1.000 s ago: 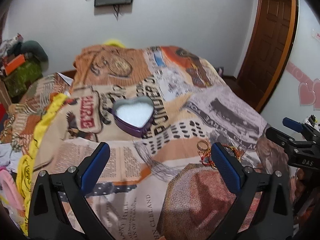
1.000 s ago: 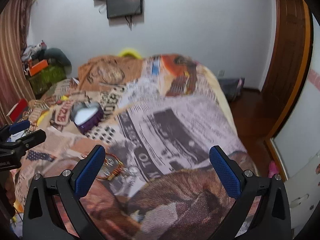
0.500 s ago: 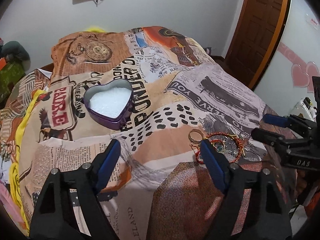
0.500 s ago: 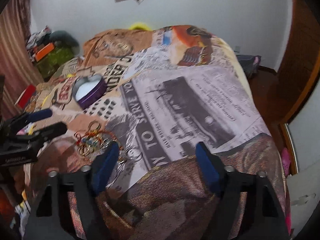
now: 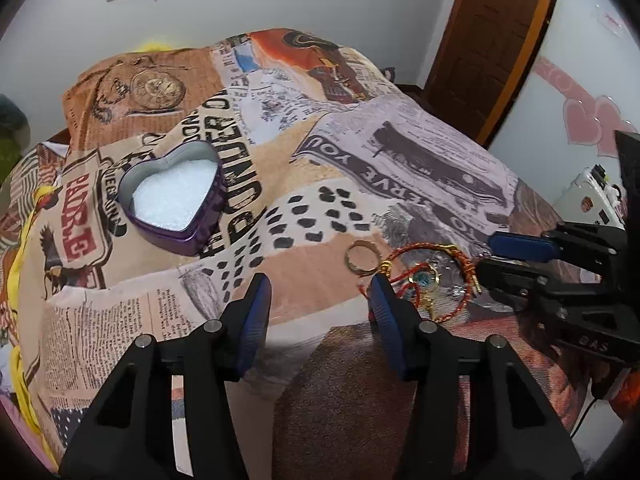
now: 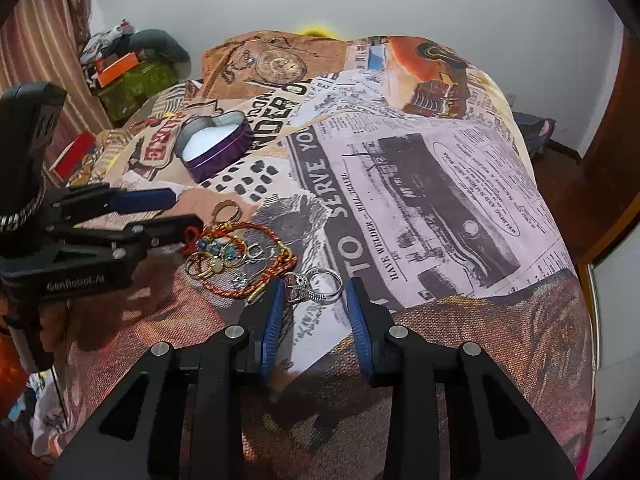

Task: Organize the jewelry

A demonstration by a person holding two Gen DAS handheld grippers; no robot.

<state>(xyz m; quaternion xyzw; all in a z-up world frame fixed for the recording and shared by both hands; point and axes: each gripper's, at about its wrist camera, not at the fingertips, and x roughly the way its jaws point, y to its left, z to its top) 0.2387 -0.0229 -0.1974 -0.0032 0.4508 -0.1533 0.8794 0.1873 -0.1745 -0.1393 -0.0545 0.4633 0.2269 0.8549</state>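
Both grippers moved in toward jewelry pile [image 6: 236, 256], jaws narrowed. Right gripper [image 6: 314, 300] now flanks silver rings [image 6: 314, 280], earlier well ahead-left of it. Left gripper [image 5: 318, 292] closer too; gold ring [image 5: 361, 258] just ahead of its right finger.

Soft, even indoor light, faint shadows, sharp focus throughout, strong fisheye bending and dark vignetted corners.

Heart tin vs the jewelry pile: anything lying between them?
No objects. In the left wrist view only bare printed bedspread separates the heart tin from the gold ring at the pile's near edge.
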